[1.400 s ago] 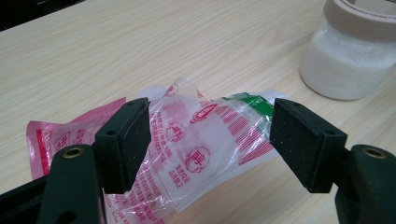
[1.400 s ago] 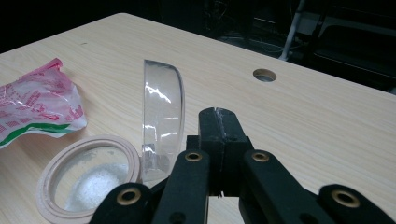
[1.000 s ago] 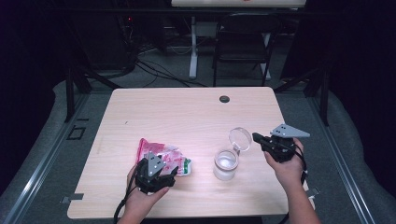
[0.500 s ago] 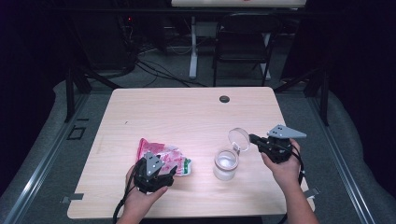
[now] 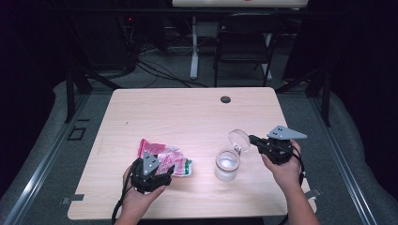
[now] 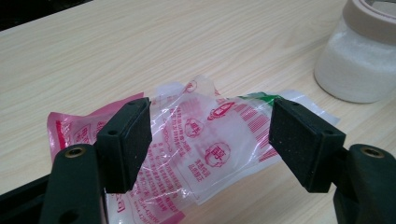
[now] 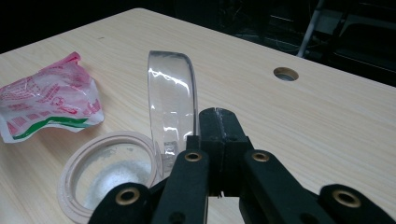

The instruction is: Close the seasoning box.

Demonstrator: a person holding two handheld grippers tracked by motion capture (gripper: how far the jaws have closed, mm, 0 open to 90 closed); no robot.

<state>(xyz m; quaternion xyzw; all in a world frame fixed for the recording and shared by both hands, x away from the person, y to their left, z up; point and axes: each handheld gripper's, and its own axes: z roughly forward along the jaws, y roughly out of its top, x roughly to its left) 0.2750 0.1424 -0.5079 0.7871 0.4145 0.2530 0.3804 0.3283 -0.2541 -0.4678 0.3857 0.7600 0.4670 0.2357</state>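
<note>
A crumpled clear plastic bag with red and green print lies on the table's front left. My left gripper hovers over its near end, open. In the left gripper view the bag lies between and under the wide-apart pads, which are not pressing it. A clear jar of white powder stands uncapped at front centre. Its clear round lid stands on edge above the jar's rim. My right gripper is shut, its tips against the lid's edge. Nothing shows in the seam between the jaws.
The wooden table has a round cable hole near its far edge. A dark chair and floor cables lie beyond the table. The person's hands come in at the near edge.
</note>
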